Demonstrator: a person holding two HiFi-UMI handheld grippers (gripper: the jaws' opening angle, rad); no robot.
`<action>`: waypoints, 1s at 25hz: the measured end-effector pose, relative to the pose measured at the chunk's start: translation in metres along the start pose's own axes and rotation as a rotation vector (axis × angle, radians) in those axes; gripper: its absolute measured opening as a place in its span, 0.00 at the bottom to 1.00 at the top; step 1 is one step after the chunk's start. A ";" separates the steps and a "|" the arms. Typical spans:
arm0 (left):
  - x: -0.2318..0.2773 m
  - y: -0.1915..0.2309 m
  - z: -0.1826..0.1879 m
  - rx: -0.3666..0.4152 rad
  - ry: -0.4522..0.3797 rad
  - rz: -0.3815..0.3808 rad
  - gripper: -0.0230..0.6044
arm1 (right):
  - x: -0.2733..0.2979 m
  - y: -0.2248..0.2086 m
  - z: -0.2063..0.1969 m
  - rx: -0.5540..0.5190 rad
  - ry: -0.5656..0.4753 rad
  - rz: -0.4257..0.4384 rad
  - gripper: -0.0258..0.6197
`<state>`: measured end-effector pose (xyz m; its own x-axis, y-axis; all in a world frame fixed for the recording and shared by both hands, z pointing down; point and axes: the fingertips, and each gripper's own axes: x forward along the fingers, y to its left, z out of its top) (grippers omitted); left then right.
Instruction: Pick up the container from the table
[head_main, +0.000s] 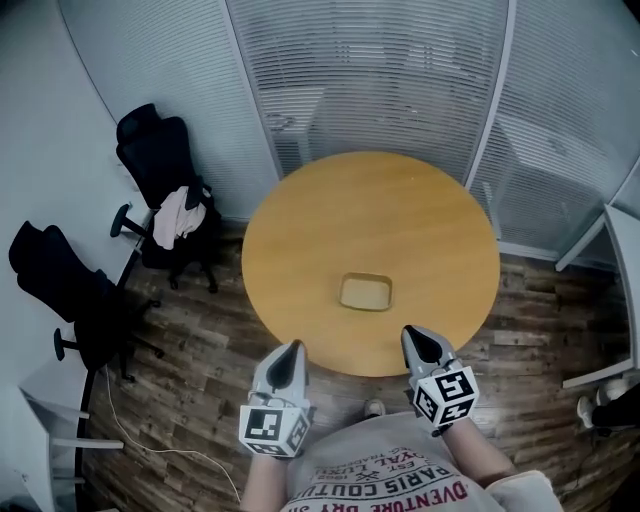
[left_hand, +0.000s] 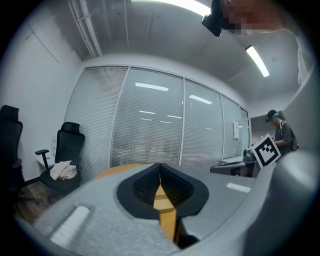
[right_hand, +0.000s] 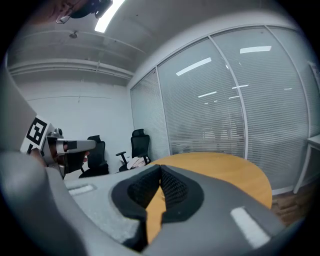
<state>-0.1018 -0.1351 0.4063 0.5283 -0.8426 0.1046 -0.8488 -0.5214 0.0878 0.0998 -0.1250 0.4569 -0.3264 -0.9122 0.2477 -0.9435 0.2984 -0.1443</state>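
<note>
Entry, task not begun: left gripper (head_main: 288, 354) and right gripper (head_main: 419, 340), at the near table edge, jaws together on nothing; container (head_main: 366, 292), untouched just beyond them on the round table (head_main: 370, 205); opening, reach, grasp and lift outstanding.
</note>
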 end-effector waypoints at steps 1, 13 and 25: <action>0.016 0.000 0.002 0.001 -0.003 0.002 0.05 | 0.010 -0.011 0.002 -0.006 0.008 0.002 0.04; 0.127 0.036 -0.016 0.049 0.084 -0.067 0.05 | 0.097 -0.048 -0.013 0.000 0.109 -0.015 0.04; 0.219 0.100 -0.026 0.047 0.123 -0.282 0.05 | 0.157 -0.083 -0.038 0.101 0.208 -0.261 0.04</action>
<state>-0.0709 -0.3684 0.4636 0.7393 -0.6423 0.2022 -0.6666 -0.7406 0.0845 0.1246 -0.2825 0.5446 -0.0895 -0.8741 0.4774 -0.9896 0.0240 -0.1415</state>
